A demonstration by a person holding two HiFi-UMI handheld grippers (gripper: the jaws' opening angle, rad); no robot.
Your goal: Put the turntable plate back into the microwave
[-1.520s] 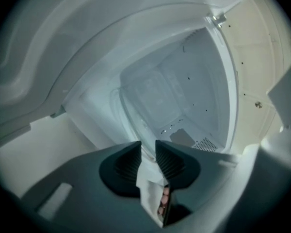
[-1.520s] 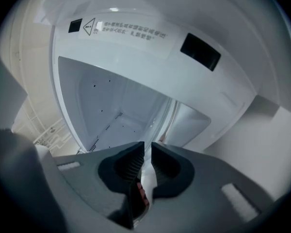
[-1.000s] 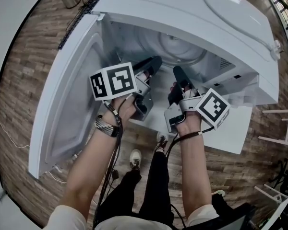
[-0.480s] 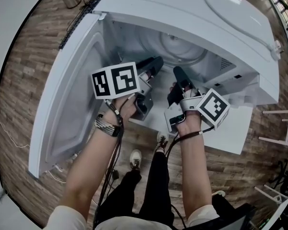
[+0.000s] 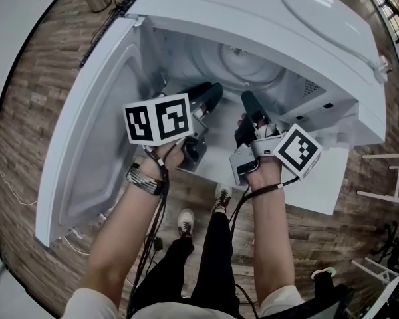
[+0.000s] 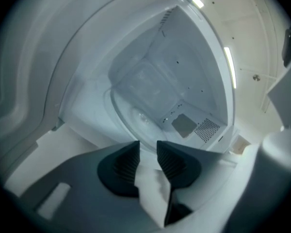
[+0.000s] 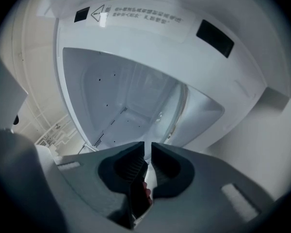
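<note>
One real change, context first. Microwave (image 5: 266, 18) stands open with its door (image 5: 93, 131) swung fully out to the left; neither has moved. Plate (image 5: 245, 64) is inside, low in the cavity, near edge toward the opening. Can't tell whether it's seated properly.

Left gripper (image 6: 148, 147) is at the plate's near-left rim. The wrist has rolled slightly, and the jaws have just been opening. The pads now stand clear of the glass, with the rim at the tips at most, so that side is released.

Right gripper (image 7: 148, 147) shows no change. Its jaws are close together, clamped on the near-right rim as far as I can read it.

My read: placement is nearly done and let-go has started, left side first. Still to do: open the right, then back both out. Risk: the right grip drags the plate off centre as it lets go.
</note>
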